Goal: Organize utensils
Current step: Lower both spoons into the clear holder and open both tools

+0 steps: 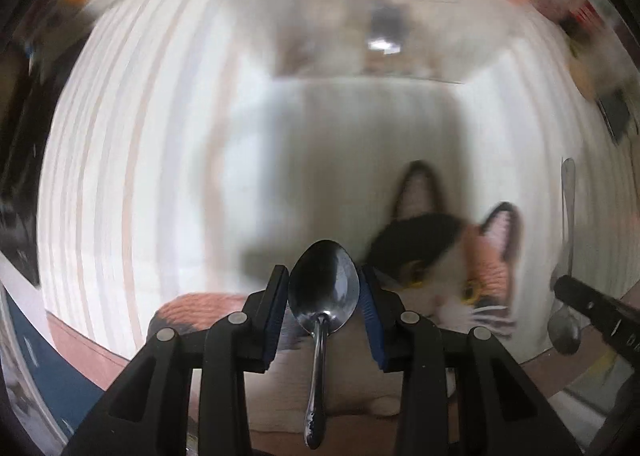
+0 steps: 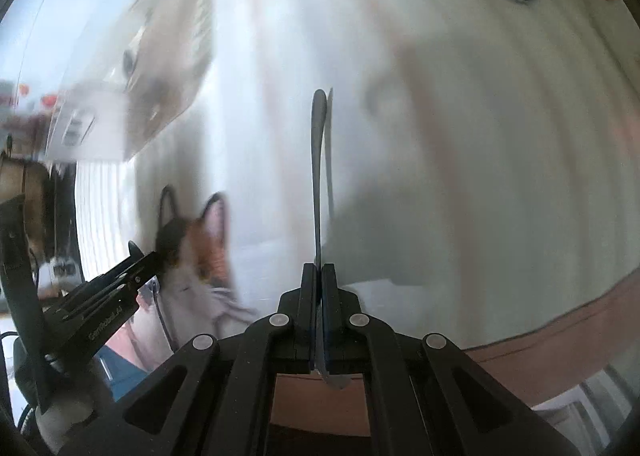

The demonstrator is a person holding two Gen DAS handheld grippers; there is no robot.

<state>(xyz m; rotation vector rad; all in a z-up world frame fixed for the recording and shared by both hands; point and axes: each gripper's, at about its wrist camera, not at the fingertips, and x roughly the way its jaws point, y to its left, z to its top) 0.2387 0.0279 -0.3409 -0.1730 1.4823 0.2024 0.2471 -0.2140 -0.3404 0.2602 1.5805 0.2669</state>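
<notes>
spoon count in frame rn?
2. One spoon gripped by its bowl in the left claw; second spoon edge-on in the shut right claw. Background blurred, more may be hidden.

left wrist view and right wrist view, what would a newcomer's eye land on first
In the left wrist view, a shiny spoon sits bowl-up between the left gripper's jaws, dead centre. Just right of it is a cat-face mat in orange, black and white on the striped cloth. In the right wrist view, the right gripper is shut on a second spoon, seen edge-on.
</notes>
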